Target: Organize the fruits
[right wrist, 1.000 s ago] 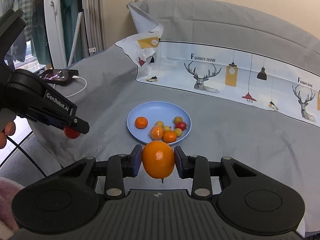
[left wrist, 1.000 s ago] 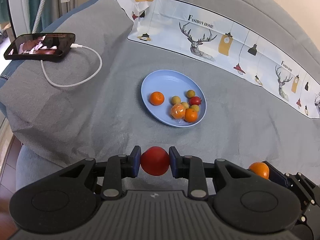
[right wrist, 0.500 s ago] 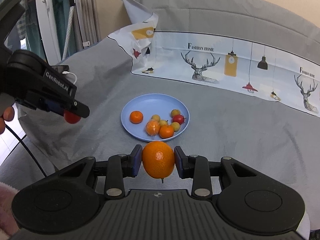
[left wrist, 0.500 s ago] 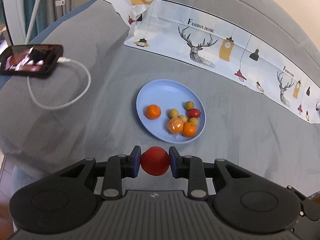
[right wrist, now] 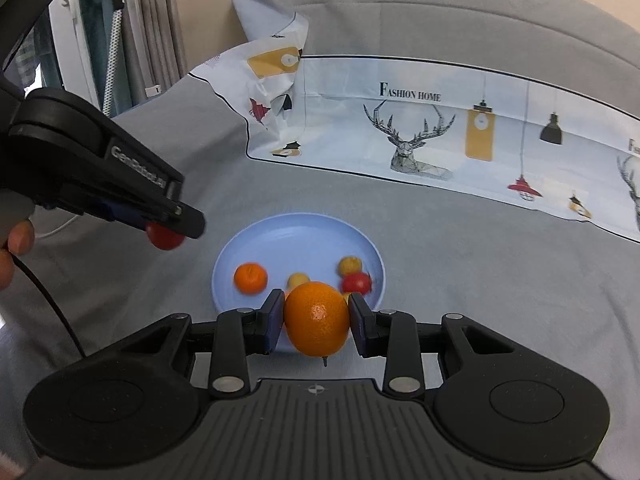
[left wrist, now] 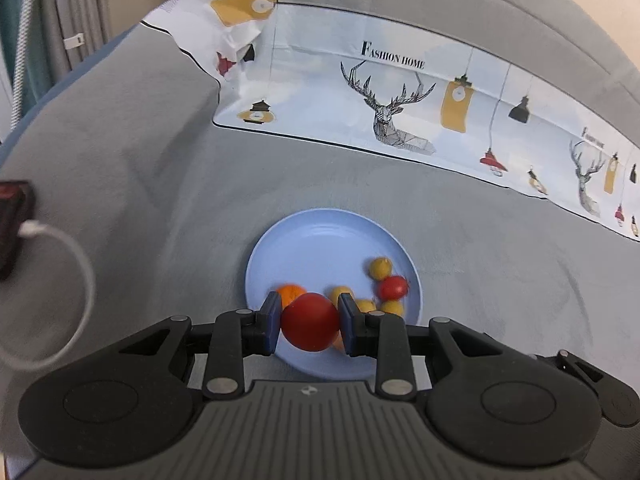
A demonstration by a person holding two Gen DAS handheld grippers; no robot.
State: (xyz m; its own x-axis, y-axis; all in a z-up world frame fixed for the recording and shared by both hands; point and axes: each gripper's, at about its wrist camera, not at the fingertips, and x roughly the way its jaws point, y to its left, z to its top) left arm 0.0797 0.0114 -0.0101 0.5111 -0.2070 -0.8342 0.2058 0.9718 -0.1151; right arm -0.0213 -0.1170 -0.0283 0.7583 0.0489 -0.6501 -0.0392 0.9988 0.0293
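Observation:
My left gripper (left wrist: 310,326) is shut on a round red fruit (left wrist: 310,327) and holds it over the near rim of the blue plate (left wrist: 320,240). My right gripper (right wrist: 317,323) is shut on an orange (right wrist: 317,324) just above the plate's (right wrist: 296,240) near edge. The plate holds a small orange (right wrist: 250,278), several small yellow fruits (right wrist: 350,265) and a small red fruit (right wrist: 357,282). In the right wrist view the left gripper (right wrist: 168,232) comes in from the left, the red fruit (right wrist: 162,237) showing under its tips.
The plate sits on a grey cloth-covered surface (left wrist: 160,184). A white printed cloth with deer and lamps (left wrist: 400,92) lies behind it. A phone (left wrist: 12,224) with a white cable (left wrist: 76,280) lies at the far left. Curtains (right wrist: 152,32) hang at the back left.
Both grippers have moved forward and down toward the plate, each still holding its fruit. The plate now reaches the fingertips in both views. The phone has slid to the left edge.

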